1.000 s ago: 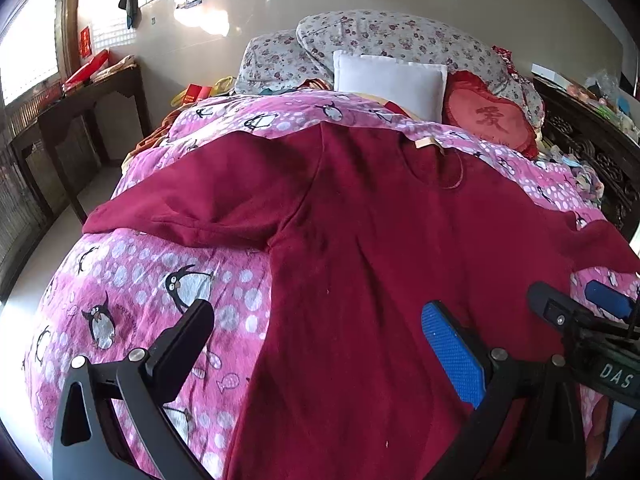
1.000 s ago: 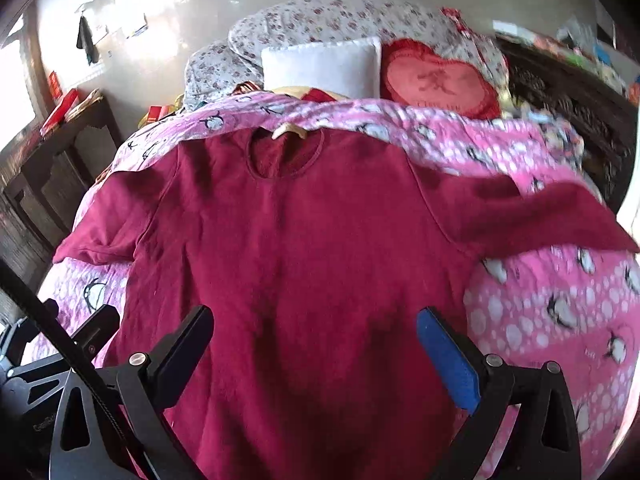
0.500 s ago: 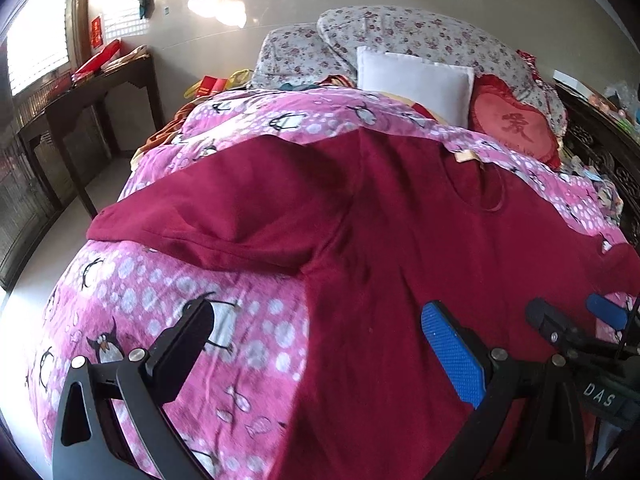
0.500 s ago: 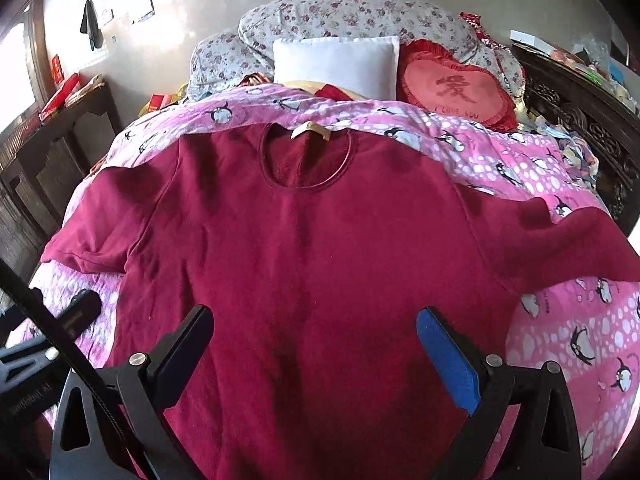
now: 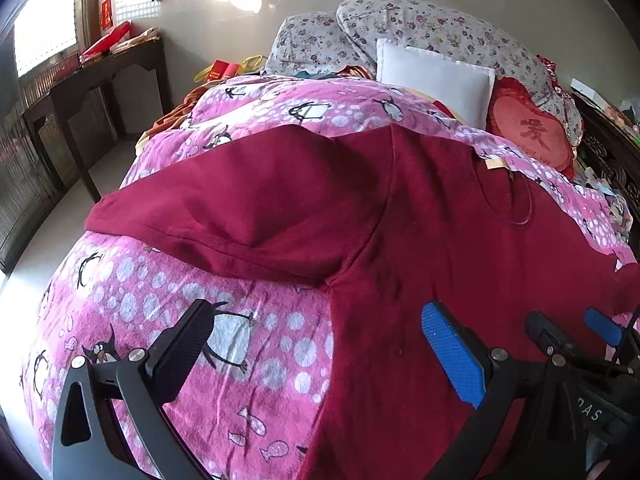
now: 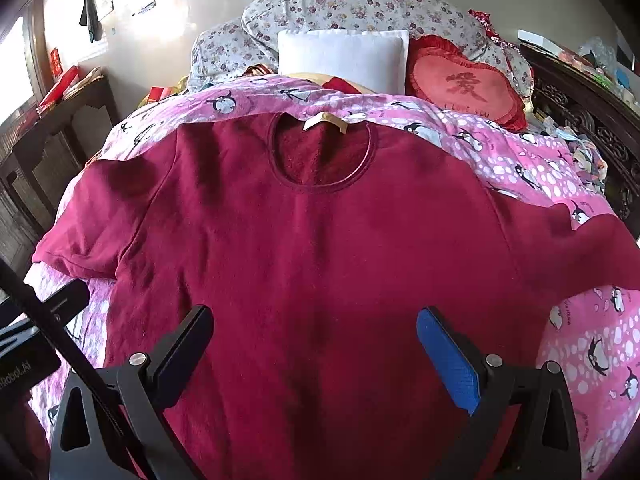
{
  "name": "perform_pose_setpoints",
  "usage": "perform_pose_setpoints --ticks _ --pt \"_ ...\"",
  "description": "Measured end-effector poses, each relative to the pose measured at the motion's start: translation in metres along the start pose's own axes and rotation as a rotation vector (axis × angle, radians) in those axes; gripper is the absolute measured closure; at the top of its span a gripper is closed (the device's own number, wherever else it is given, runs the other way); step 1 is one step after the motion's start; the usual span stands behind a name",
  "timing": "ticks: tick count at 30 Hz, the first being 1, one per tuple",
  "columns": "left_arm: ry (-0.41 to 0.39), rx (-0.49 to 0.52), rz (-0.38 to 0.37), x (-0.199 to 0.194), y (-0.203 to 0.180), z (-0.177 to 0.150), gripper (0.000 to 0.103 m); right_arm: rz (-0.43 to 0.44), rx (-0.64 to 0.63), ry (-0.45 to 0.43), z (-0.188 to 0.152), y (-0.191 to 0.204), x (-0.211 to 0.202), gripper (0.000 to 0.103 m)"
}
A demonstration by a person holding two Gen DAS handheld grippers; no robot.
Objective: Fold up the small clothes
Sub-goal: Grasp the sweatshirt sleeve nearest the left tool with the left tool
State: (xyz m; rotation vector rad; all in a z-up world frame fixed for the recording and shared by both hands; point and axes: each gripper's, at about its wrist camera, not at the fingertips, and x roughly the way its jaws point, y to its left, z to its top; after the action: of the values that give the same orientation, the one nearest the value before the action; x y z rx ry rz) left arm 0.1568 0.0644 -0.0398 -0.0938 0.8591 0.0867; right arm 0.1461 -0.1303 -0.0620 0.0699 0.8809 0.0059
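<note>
I hold both tools above a dark red, long-sleeved fleece top (image 6: 320,248) that lies spread flat, front up, on a pink quilt printed with penguins and white dots (image 5: 168,320), its round neckline toward the upper middle of the right wrist view. My left gripper (image 5: 316,344) hangs with its fingers wide apart and empty, over the seam where quilt meets the top's side edge at the lower centre of its view; my right gripper (image 6: 316,344) is likewise spread and holding nothing, over the lower chest. I judge that folding has not begun: both sleeves lie out to the sides, unfolded. The next move likely calls for my left tool to drop onto the left sleeve (image 5: 240,208), pinch its cuff and carry it across the body. The quilt is soft and lumpy, so a clean pinch may take some quilt too. Behind lie a white square pillow (image 6: 344,56), a red heart-shaped cushion (image 6: 464,84) and a dark wooden side table (image 5: 100,80) at left.
</note>
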Motion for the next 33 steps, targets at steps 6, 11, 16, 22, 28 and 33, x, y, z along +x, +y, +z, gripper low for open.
perform_pose_setpoints --ticks 6,11,16,22,28,33 --pt "0.002 -0.076 -0.01 0.002 0.046 0.016 0.0 0.012 -0.015 0.007 0.002 0.004 0.005 0.0" --pt "0.036 -0.377 -0.07 0.017 0.138 0.033 0.0 0.024 -0.024 0.012 0.004 0.009 0.01 0.0" --pt "0.091 -0.61 -0.045 0.056 0.212 0.037 0.0 0.044 -0.038 0.027 0.006 0.017 0.015 0.0" --pt "0.115 -0.813 -0.079 0.095 0.255 0.037 0.0 0.05 -0.061 0.038 0.01 0.025 0.023 0.0" --pt "0.071 -0.856 -0.088 0.12 0.268 0.054 0.0 0.052 -0.054 0.055 0.013 0.025 0.034 0.0" --pt "0.065 -0.888 -0.098 0.131 0.283 0.059 0.067 0.067 -0.05 0.071 0.012 0.022 0.036 0.0"
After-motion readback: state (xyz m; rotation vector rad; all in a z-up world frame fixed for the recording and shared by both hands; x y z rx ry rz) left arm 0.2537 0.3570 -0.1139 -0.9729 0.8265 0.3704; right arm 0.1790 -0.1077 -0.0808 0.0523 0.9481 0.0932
